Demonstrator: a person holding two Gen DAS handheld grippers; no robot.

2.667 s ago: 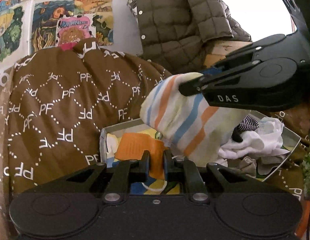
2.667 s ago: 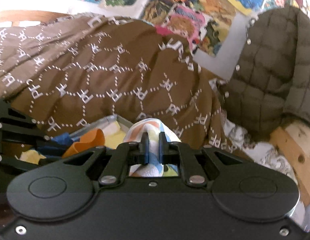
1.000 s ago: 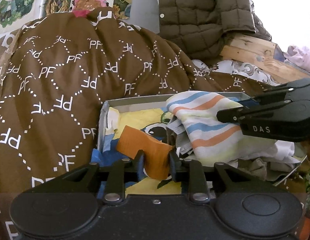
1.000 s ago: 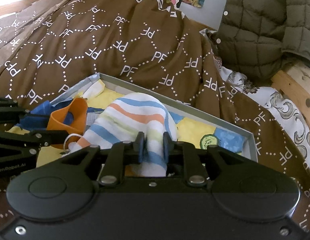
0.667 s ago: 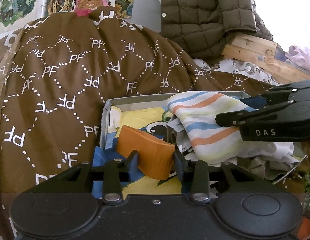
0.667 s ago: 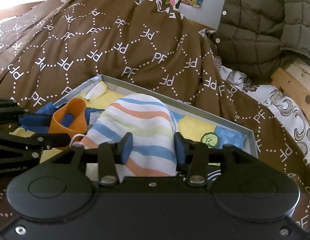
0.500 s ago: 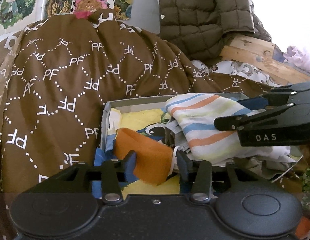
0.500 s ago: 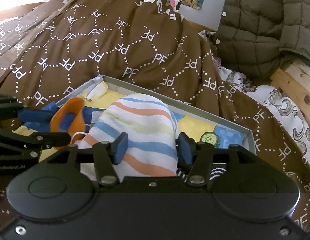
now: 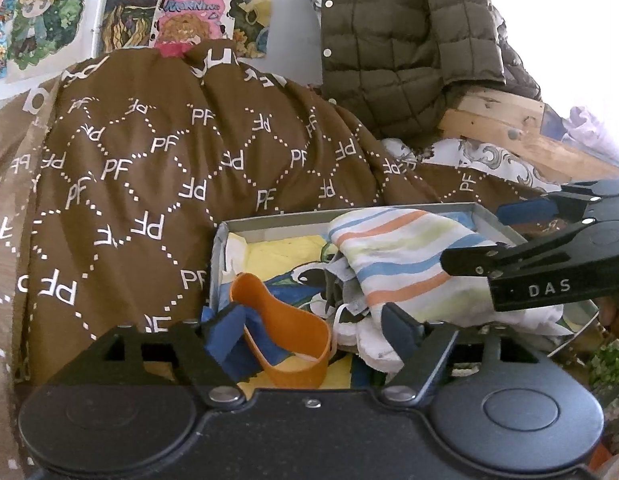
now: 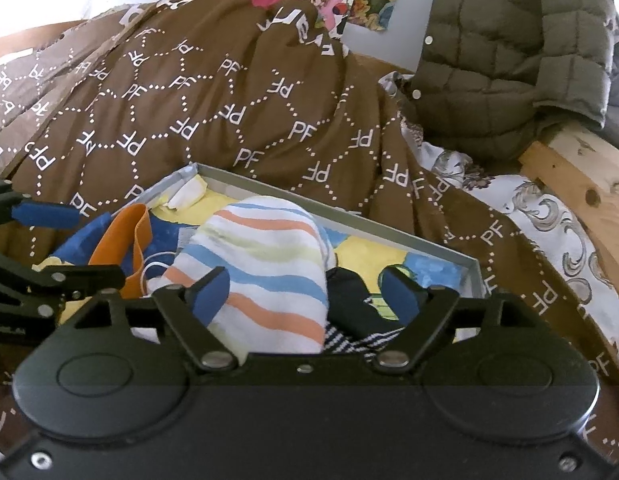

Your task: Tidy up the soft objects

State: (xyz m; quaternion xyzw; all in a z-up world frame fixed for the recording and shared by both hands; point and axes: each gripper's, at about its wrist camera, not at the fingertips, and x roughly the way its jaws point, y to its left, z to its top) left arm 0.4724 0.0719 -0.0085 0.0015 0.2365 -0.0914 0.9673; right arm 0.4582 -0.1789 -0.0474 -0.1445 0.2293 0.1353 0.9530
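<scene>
Right wrist view: both tools (image 10: pixel 305 290) (image 9: pixel 313 330) spread wide over striped cloth (image 10: pixel 269 272) inside grey-rimmed box (image 10: pixel 389 228).

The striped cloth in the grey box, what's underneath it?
Under the striped cloth in the grey box a black piece, black-and-white striped fabric and white fabric peek out. The cloth hides the rest.

Brown quilt (image 9: pixel 169 168) — olive jacket (image 9: pixel 405 40), posters (image 9: pixel 109 0) behind
</scene>
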